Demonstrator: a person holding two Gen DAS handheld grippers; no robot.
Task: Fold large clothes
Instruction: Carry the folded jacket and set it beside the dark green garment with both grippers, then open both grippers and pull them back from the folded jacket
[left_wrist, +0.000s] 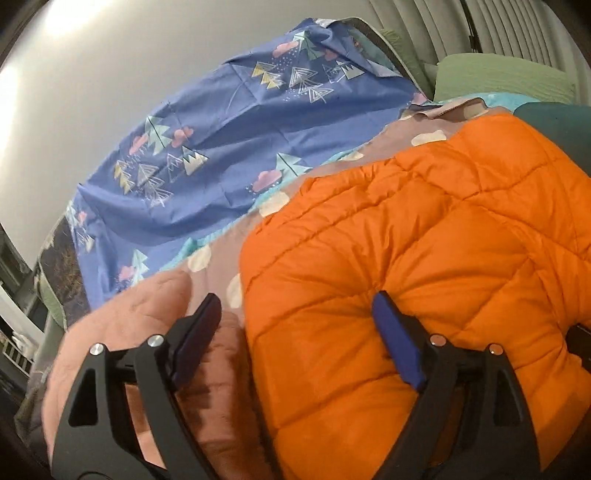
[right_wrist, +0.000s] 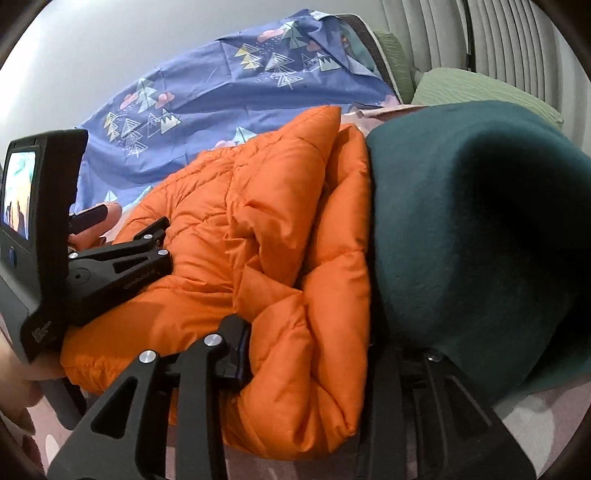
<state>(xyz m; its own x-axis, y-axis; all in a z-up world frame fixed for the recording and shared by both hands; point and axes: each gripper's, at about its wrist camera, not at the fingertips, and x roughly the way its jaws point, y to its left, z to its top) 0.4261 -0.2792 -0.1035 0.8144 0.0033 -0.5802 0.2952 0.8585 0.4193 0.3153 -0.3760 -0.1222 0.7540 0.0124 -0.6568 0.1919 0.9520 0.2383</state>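
Both jaws stand wide. Left gripper (left_wrist: 295, 339): one finger (left_wrist: 397, 343) pressed down into the jacket (left_wrist: 424, 236), the other off its edge over the pink quilt (left_wrist: 147, 314). Nothing pinched. Right gripper (right_wrist: 314, 354): near finger (right_wrist: 240, 350) against the jacket's bunched side; the far finger is hidden under the green cloth (right_wrist: 461, 221), so whether that cloth lies between the jaws or merely over them cannot be told.

Jacket: orange, quilted, puffy. Lies on the bed atop the quilt, already doubled into a thick bundle, with loose lobes at the right gripper's side. Green cloth touches it there. Blue sheet (left_wrist: 229, 147) behind, against the wall; green pillow (left_wrist: 498, 77) beyond.

Step in hand, as I judge it: flattening or taking hold for the next fold.

Doing it well:
- Puffy fill springs back; press air out before folding.
- Slick shell slides; bite deep across a seam line, not at a bare edge.
- Take all layers at once, or the inner ones will lag.
- Keep the green cloth out of the grip.
- Lift both sides level, so the bundle stays square.
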